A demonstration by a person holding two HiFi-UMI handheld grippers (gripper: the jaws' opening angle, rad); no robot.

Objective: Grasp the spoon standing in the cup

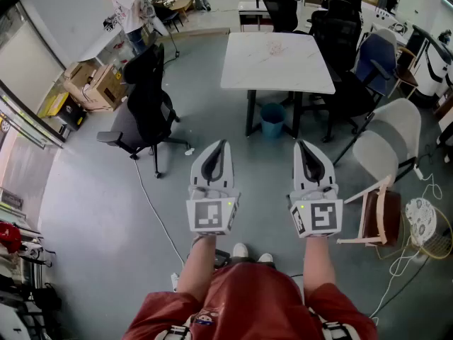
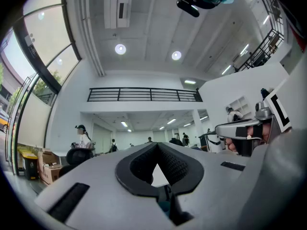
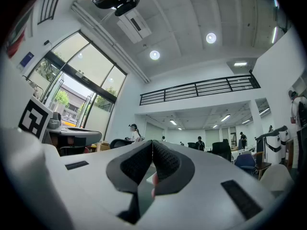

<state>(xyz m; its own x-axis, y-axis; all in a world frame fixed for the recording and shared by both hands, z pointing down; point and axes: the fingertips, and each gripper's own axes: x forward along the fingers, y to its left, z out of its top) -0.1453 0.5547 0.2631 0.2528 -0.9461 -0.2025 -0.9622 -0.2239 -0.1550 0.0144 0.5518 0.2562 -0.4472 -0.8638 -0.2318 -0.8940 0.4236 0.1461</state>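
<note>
No cup and no spoon show in any view. In the head view I hold both grippers out in front of me at waist height above the grey floor, pointing toward a white table. My left gripper is shut, its tips touching and nothing between them. My right gripper is shut and empty too. In the left gripper view the left gripper has its dark pads meeting at the tip. The right gripper view shows the right gripper closed the same way, aimed at the far room.
A blue bin stands under the table. A black office chair is at front left, and a white chair, a wooden stool and a fan at right. Cardboard boxes and a person are at far left.
</note>
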